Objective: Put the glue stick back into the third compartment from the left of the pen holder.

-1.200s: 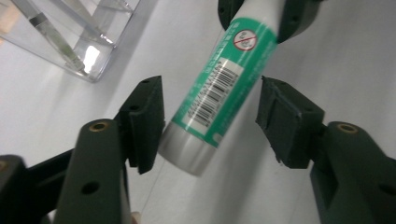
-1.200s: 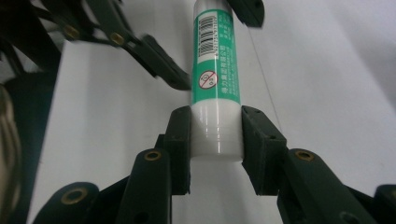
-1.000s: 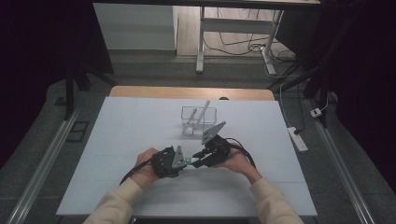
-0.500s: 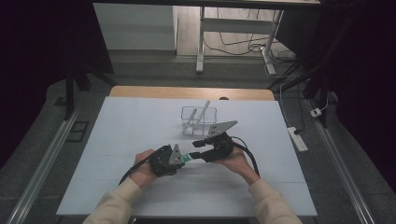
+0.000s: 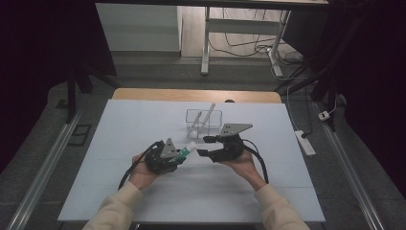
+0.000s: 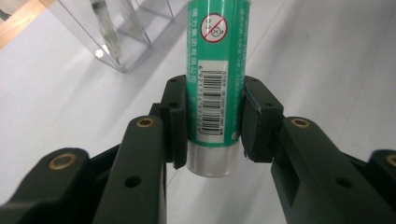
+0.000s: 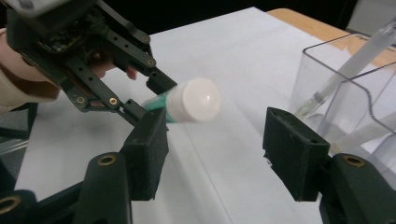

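Behind our 2 grippers, near the middle of the white table (image 5: 119,191), we see a clear plastic box (image 5: 205,122) holding thin clear sticks that lean against its walls; we cannot tell what they are. Our left gripper (image 6: 212,109) is clamped on a green tube (image 6: 215,70), its 2 pads pressing the barcode end, and the tube juts out above the table toward the right gripper (image 7: 217,140). From the right gripper view we see the tube's white cap (image 7: 196,100) pointing at us, with the green body mostly hidden behind it. The left gripper view cuts off the tube's far end, and its print is too small for us to read.

Our right gripper's jaws stand wide apart and have just been opening; nothing lies between them, and the cap sits just beyond them. Compared with a second ago, when both grippers met at the tube, the right one has drawn back from it and the left alone holds it.
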A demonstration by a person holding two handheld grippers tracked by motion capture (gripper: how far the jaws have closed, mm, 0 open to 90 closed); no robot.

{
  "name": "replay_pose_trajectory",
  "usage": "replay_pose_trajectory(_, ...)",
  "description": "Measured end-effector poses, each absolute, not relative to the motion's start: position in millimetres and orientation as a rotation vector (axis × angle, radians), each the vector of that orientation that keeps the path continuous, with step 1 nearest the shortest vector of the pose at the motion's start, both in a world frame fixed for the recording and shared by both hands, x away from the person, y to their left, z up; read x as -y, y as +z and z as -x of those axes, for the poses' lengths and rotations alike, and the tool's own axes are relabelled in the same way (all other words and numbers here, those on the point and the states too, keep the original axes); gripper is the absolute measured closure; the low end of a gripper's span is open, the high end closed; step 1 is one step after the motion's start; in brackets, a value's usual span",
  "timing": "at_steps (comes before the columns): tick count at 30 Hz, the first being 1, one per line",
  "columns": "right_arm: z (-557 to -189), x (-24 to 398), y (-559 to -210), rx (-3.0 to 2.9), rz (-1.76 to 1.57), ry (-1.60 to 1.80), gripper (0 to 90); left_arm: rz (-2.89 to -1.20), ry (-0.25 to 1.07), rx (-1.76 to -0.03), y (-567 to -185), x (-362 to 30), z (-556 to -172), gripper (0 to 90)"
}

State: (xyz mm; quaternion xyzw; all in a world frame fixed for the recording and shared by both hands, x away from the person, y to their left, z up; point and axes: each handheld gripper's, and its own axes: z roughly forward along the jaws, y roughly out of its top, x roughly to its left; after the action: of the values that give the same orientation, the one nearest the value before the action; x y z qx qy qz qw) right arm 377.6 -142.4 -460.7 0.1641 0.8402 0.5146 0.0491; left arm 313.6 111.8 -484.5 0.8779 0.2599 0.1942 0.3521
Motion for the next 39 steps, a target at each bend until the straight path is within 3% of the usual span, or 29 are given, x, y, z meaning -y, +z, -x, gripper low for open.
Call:
replay_pose_trajectory(19,-375,133,-468,-2.552,-0.570,1.613,36.2,-2.176,0.473,-0.666,-482,-97,-314,65.5)
replay_pose_trajectory(24,-373,132,-468,-2.545,-0.570,1.647,42.1,-2.185,0.456,-0.649,-483,-90,-315,65.4)
replay_pose_trajectory(34,-375,136,-465,-2.561,-0.572,1.778,62.3,-2.209,0.458,-0.639,-487,-83,-317,64.2)
replay_pose_trajectory(39,-373,136,-462,-2.542,-0.531,1.783,63.9,-2.179,0.441,-0.678,-485,-88,-318,58.9)
